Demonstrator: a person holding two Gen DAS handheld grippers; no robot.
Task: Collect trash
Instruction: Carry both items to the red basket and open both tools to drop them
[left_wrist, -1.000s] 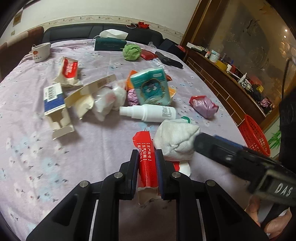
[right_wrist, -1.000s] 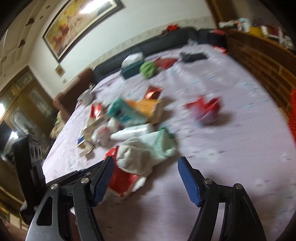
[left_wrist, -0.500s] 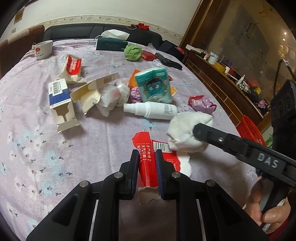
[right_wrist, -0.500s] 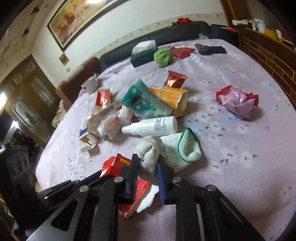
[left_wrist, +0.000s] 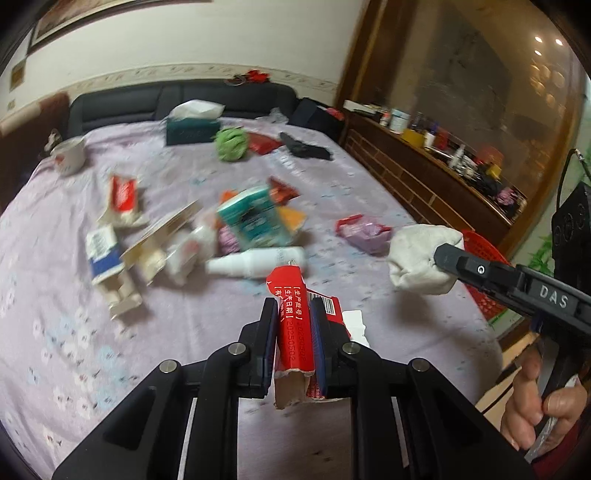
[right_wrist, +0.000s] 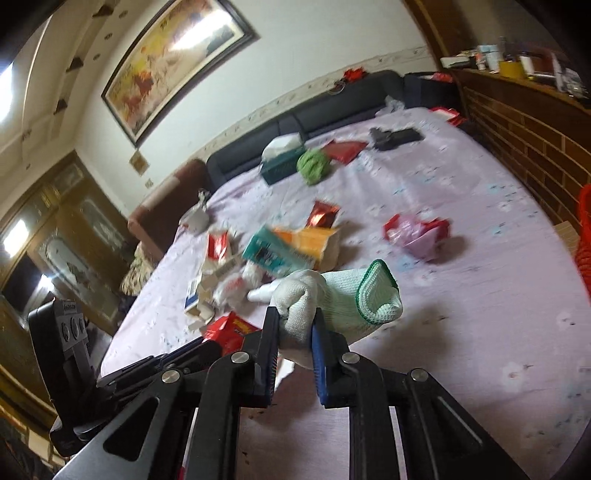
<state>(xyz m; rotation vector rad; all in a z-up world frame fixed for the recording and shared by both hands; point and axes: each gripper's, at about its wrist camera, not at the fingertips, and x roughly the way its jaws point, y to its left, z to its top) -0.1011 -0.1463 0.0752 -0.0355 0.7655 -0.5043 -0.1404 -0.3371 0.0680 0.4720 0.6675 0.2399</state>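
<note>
My left gripper (left_wrist: 294, 314) is shut on a torn red carton (left_wrist: 291, 314) with white print, lifted off the lilac tablecloth (left_wrist: 74, 332). My right gripper (right_wrist: 294, 325) is shut on a white knit glove (right_wrist: 332, 299) with a green cuff, held above the table. In the left wrist view that glove (left_wrist: 421, 258) hangs at the right gripper's tip at right, near a red basket (left_wrist: 484, 277). In the right wrist view the red carton (right_wrist: 229, 328) shows at the left gripper's tip, lower left.
Litter lies mid-table: a white spray bottle (left_wrist: 255, 262), a teal tissue pack (left_wrist: 255, 218), torn cartons (left_wrist: 107, 262), a pink-and-red wrapper (left_wrist: 364, 230). Farther back are a green ball (left_wrist: 231, 144), a tissue box (left_wrist: 192, 129) and a cup (left_wrist: 70, 155). A wooden cabinet (left_wrist: 424, 177) stands right.
My right gripper closed on the white glove and lifted it off the table toward the right. My left gripper raised the red carton.
</note>
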